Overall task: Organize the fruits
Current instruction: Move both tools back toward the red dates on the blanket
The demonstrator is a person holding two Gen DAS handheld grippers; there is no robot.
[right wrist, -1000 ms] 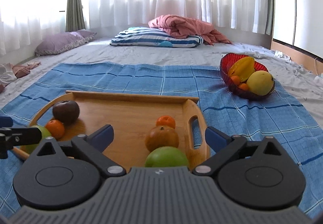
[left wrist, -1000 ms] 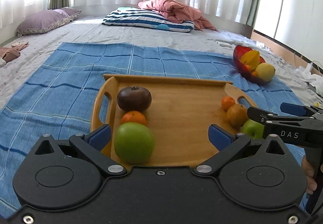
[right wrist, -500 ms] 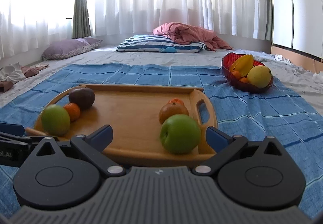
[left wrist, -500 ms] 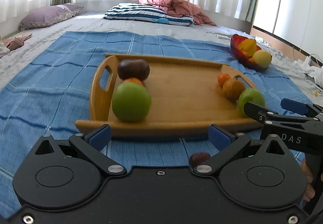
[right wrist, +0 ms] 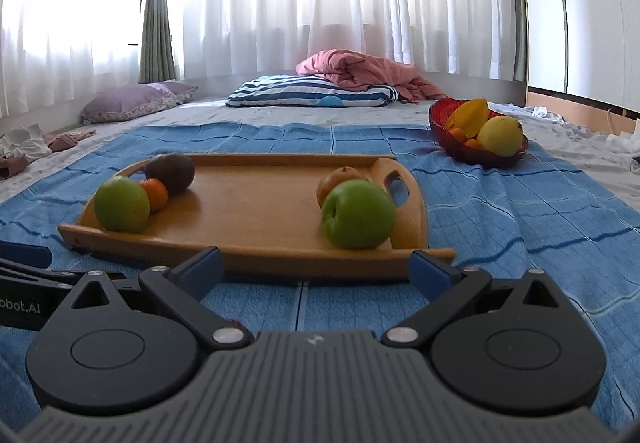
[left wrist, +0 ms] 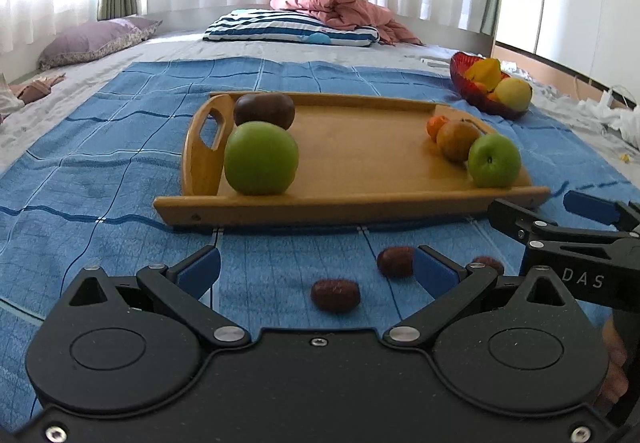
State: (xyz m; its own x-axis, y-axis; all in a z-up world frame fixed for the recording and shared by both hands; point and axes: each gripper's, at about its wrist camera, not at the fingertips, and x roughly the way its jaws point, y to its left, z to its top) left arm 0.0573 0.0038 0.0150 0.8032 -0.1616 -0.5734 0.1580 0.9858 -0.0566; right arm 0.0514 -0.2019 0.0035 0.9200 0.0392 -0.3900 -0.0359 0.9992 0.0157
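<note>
- Six fruits sit in two rows on the wooden tray (left wrist: 360,203), left and right.
- Three red dates (left wrist: 335,294) lie loose on the near blanket, seemingly unsorted.
- Left gripper (left wrist: 316,269) and right gripper (right wrist: 316,267) hover spread, empty.

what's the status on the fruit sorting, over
Both tongs, left and right, open, empty. Tray holds two rows of fruit. Three dates loose on blue cloth before tray. Nothing blocking.

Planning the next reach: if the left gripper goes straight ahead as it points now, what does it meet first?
Probably the date on the blue cloth, just ahead between the left gripper's open fingers. Beyond it is the tray's near edge. Depth is unclear.
</note>
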